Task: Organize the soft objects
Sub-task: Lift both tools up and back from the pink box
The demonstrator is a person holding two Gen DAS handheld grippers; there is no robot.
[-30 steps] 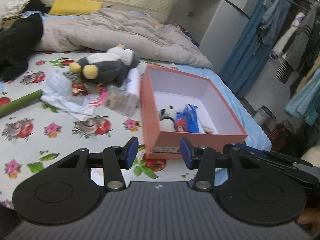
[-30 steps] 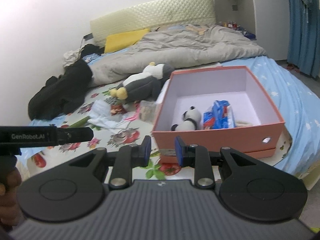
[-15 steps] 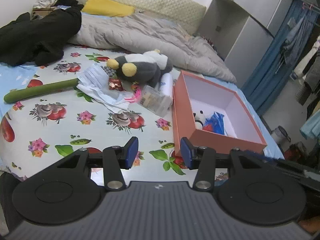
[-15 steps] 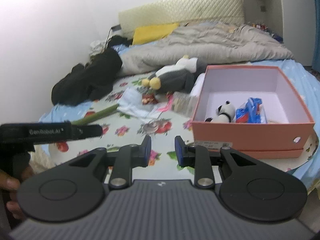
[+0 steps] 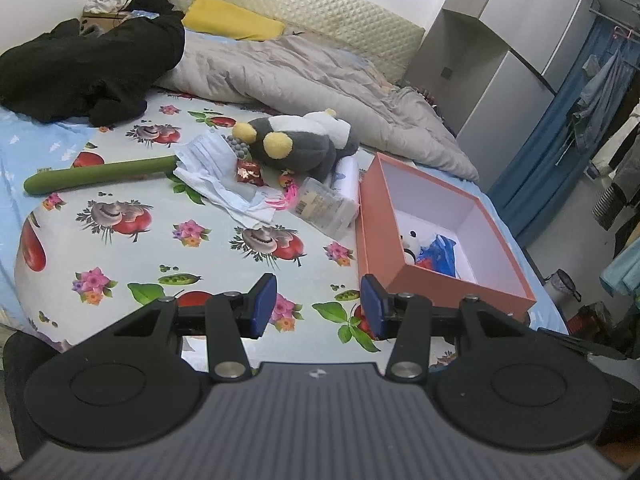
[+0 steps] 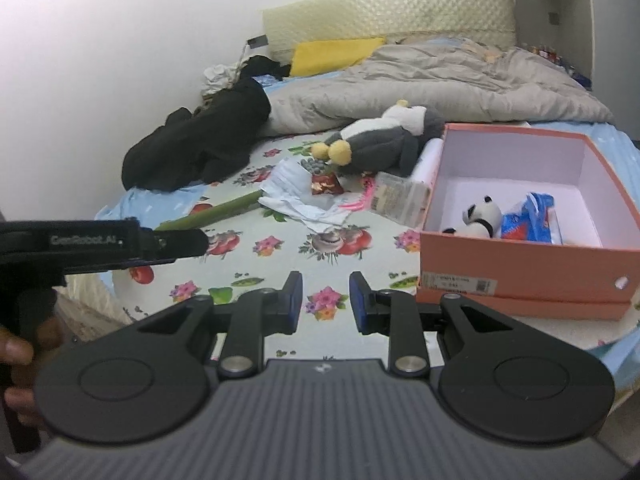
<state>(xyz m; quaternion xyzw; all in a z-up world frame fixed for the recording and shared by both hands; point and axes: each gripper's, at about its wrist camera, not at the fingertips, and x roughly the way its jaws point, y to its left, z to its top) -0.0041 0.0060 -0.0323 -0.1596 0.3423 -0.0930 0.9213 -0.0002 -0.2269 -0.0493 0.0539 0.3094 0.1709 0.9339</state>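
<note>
An orange box (image 5: pixel 412 272) (image 6: pixel 520 268) stands open on the bed. It holds a small panda plush (image 6: pixel 480 214) (image 5: pixel 410 240) and a blue packet (image 6: pixel 528 224) (image 5: pixel 440 254). A grey and white penguin plush (image 5: pixel 300 146) (image 6: pixel 384 140) lies behind it among white cloths (image 5: pixel 212 176), a red packet (image 5: pixel 249 171) and a clear plastic pack (image 5: pixel 326 206). A long green plush stick (image 5: pixel 96 174) lies at the left. My left gripper (image 5: pixel 318 308) is open and empty above the bed's near edge. My right gripper (image 6: pixel 325 300) is open and empty, left of the box.
A grey quilt (image 5: pixel 304 76), a black garment (image 5: pixel 88 64) and a yellow pillow (image 5: pixel 232 24) lie toward the headboard. A wardrobe (image 5: pixel 500 40) and blue curtain (image 5: pixel 560 128) stand to the right of the bed. The left gripper's body (image 6: pixel 100 240) shows in the right wrist view.
Both grippers have pulled back and swung to the left, so the box now sits further right in both views. Nothing on the bed moved. Both grippers stayed open.
</note>
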